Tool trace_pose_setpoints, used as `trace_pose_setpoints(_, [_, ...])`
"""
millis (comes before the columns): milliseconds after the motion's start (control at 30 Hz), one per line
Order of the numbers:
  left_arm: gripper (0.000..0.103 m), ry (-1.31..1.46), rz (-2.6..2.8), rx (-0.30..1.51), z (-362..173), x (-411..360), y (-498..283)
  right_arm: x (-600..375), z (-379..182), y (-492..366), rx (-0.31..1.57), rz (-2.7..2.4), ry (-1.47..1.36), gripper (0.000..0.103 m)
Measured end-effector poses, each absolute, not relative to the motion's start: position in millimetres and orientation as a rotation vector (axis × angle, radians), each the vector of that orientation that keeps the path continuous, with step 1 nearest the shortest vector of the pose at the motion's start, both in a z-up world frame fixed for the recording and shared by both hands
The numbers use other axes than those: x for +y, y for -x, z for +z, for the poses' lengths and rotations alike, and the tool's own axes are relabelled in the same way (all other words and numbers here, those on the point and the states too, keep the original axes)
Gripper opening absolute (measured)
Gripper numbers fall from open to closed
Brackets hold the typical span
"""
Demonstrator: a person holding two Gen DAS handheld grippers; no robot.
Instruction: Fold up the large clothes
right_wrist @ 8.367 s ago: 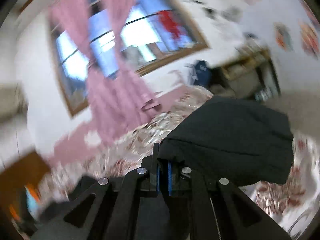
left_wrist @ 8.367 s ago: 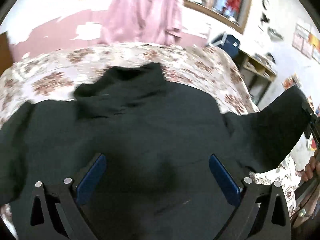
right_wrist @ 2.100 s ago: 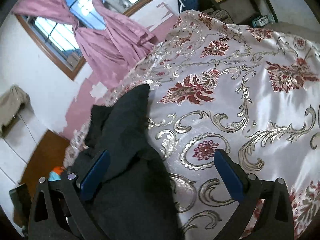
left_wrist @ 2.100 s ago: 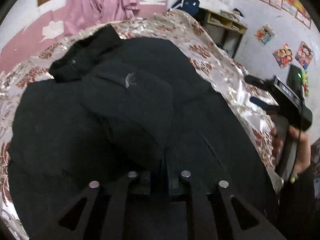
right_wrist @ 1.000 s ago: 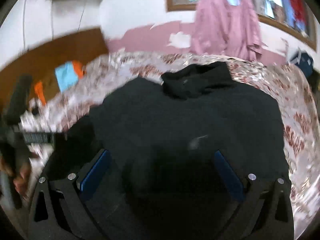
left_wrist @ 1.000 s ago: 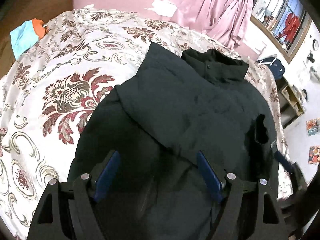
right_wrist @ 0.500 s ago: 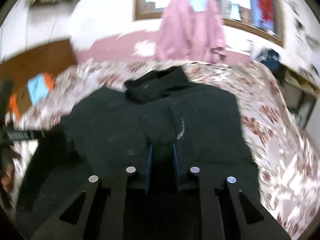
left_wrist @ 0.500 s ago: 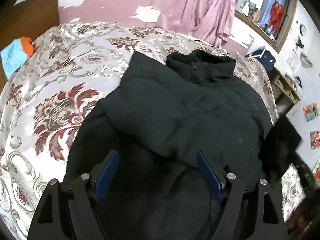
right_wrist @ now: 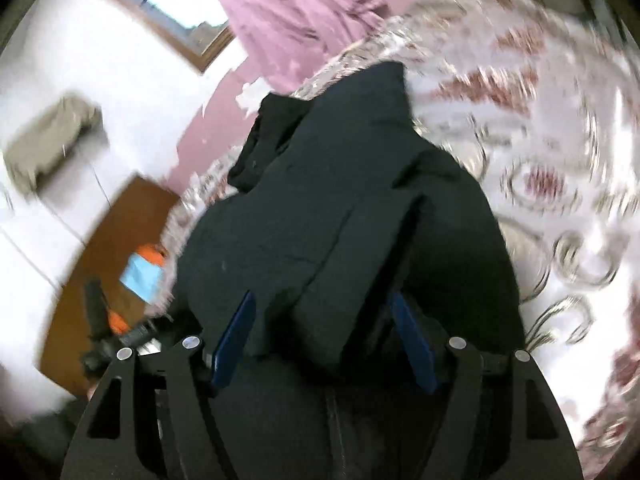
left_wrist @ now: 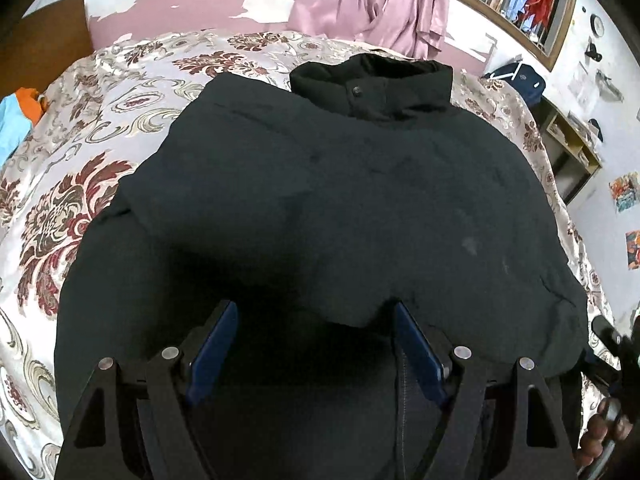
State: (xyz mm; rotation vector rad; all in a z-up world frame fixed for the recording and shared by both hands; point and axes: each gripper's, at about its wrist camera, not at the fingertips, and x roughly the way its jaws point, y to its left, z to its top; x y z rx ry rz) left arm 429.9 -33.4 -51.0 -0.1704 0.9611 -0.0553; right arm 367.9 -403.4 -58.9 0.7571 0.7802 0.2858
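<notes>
A large black jacket (left_wrist: 340, 200) lies flat on the floral bedspread (left_wrist: 72, 208), with its collar (left_wrist: 372, 80) at the far side and its sleeves folded across the body. My left gripper (left_wrist: 314, 308) hangs open over the jacket's lower part with nothing pressed between its pads. In the blurred, tilted right wrist view, my right gripper (right_wrist: 323, 298) has its jaws opening. The end of a folded sleeve (right_wrist: 340, 272) lies between them, and the pads stand clear of it. The right gripper's body (left_wrist: 612, 340) and a hand (left_wrist: 600, 432) show at the left view's lower right edge.
Pink curtains (left_wrist: 384, 4) hang under a window behind the bed. A wooden headboard (left_wrist: 44, 36) and a blue and orange cloth (left_wrist: 18, 112) are at the left. A shelf unit (left_wrist: 568, 148), a blue bag (left_wrist: 520, 80) and wall posters stand to the right.
Half a second ago the right gripper was shut on the sleeve over the jacket. Now its jaws stand apart, the sleeve lies on the jacket, and the view has rolled. The left gripper drifted closer, still open.
</notes>
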Motion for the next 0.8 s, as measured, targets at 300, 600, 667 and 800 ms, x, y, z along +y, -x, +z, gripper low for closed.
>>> trace_pose_setpoints(300, [0.078,0.19,-0.018,0.921,-36.4,-28.8,-447.7,-350.7,7.8,-399.2,0.599,0.176,-0.312,0.003])
trace_pose_setpoints(600, [0.079,0.202,0.023,0.944,-53.8,-32.9,-491.1,-334.2,12.7,-451.2,0.481,0.002,-0.062,0.003])
trace_pose_setpoints(667, [0.081,0.201,0.045,0.957,-63.5,-36.1,-496.6,-335.8,-4.3,-463.3,0.55,-0.019,-0.071,0.003])
trace_pose_setpoints(800, [0.082,0.182,0.052,0.941,-60.5,-43.5,-490.9,-350.0,-15.2,-467.2,0.602,-0.04,-0.168,0.024])
